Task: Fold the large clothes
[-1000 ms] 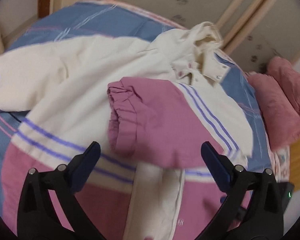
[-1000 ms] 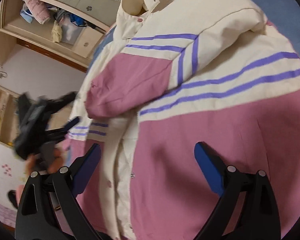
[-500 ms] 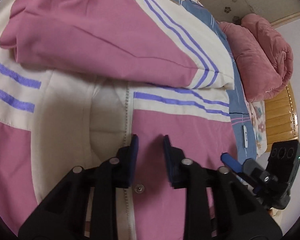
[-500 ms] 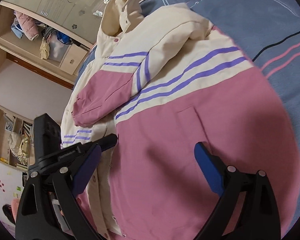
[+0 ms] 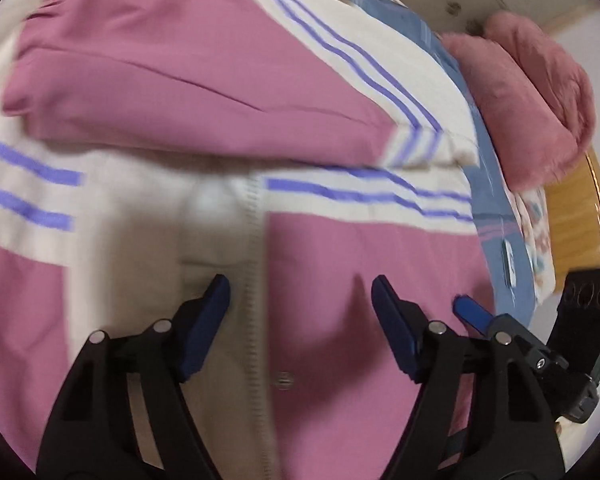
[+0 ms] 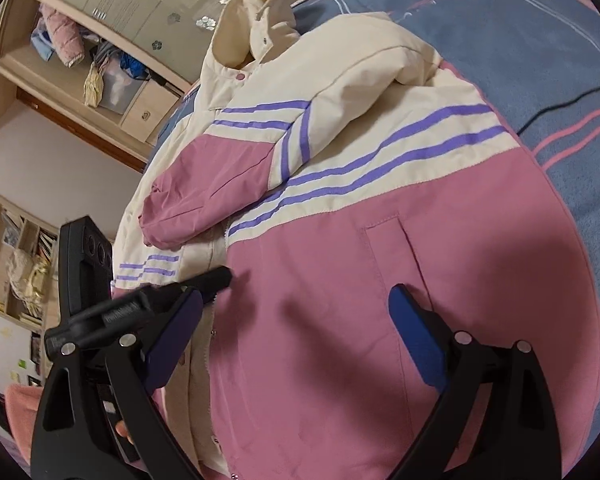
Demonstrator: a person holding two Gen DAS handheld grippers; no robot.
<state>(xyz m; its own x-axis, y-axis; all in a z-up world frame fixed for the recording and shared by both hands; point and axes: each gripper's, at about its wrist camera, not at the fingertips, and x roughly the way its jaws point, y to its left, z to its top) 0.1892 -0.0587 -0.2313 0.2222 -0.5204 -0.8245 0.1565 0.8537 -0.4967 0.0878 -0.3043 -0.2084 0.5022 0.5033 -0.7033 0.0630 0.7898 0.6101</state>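
Note:
A pink and cream jacket (image 5: 340, 240) with purple stripes lies front up on the bed; it also shows in the right wrist view (image 6: 340, 280). One pink sleeve (image 5: 160, 92) is folded across the chest, also seen in the right wrist view (image 6: 208, 192). My left gripper (image 5: 300, 300) is open, low over the zipper (image 5: 254, 240), its fingers either side of it. My right gripper (image 6: 296, 312) is open over the pink front panel near the pocket (image 6: 396, 248). The left gripper (image 6: 140, 308) shows at the left of the right wrist view.
The bed has a blue sheet (image 6: 500, 40) with pink stripes. A black cable (image 6: 560, 104) crosses it. A pink fluffy blanket (image 5: 532, 92) lies beside the jacket near a wooden headboard (image 5: 576, 224). Cupboards and shelves (image 6: 80, 80) stand behind the bed.
My left gripper dropped close to the jacket front, closed over the zipper half a second ago, and has opened again. My right gripper moved over the pink front panel.

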